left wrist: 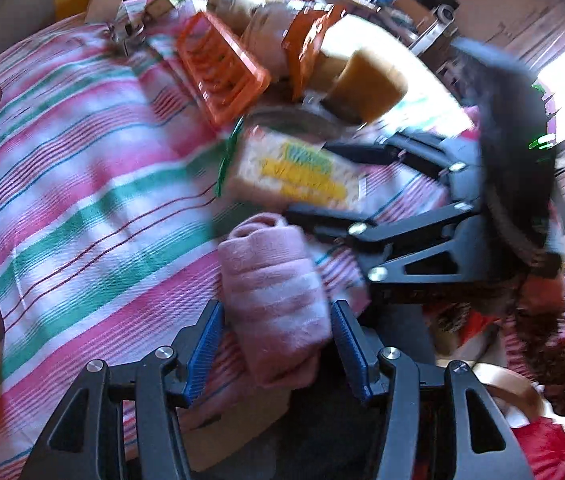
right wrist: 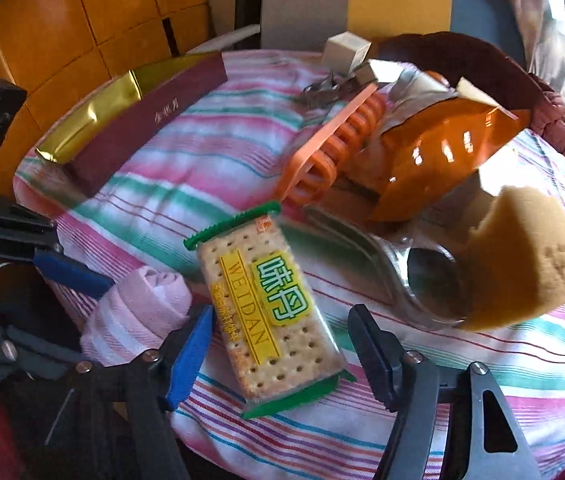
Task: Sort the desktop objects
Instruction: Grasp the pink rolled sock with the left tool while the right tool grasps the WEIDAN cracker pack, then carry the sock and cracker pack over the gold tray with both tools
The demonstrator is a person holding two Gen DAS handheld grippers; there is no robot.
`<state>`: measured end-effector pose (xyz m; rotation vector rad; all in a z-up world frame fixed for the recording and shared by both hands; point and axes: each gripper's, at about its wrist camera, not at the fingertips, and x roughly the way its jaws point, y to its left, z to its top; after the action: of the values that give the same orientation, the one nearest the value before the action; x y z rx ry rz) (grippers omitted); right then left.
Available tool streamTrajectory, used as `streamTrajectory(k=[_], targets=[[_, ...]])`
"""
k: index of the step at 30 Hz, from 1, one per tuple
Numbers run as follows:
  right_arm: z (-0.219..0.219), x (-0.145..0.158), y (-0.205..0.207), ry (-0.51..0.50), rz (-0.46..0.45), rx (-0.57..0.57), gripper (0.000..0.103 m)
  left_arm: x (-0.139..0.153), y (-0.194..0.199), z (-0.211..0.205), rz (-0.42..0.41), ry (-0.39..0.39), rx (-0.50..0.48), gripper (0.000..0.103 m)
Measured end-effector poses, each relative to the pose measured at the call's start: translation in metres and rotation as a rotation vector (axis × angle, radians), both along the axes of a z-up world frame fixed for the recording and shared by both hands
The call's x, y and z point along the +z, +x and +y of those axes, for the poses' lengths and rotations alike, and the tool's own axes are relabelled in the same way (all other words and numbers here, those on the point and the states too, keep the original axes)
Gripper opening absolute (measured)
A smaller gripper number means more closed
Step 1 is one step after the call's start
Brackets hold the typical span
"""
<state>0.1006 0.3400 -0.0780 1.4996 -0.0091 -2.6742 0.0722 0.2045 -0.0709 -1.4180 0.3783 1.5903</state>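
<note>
Worktop (right wrist: 462, 412) under a pink, green and white striped cloth, orange cabinet doors (right wrist: 62, 20) behind. Left claw (left wrist: 278, 344) straddles the rolled pink towel (left wrist: 278, 300), pads apart from it. Right claw (right wrist: 282, 348) open around the Weidan cracker pack (right wrist: 266, 316), just beside the towel.

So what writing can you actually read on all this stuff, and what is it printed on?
"WEIDAN": yellow band on the cracker packet.
"味丹": green label on the same packet.
Gold characters on the maroon box: too blurred to read.
Stamp on the sponge: too faint.
</note>
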Motion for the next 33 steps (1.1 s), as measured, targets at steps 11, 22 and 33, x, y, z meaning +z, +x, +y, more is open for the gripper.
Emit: streamTrajectory(k=[11,22,33], targets=[[-0.006,0.0,0.005,0.008,0.049,-0.085,0.049,-0.005,-0.016,-0.019,-0.096,0.098,0.078,0.051],[0.002,0.004,0.014,-0.113,0.064,-0.188,0.049,-0.005,-0.011,0.0,-0.027,0.1,0.04,0.03],[-0.016,0.025,0.007,-0.213,0.078,-0.185,0.049,0.021,-0.032,-0.037,-0.019,0.184,0.105,0.029]])
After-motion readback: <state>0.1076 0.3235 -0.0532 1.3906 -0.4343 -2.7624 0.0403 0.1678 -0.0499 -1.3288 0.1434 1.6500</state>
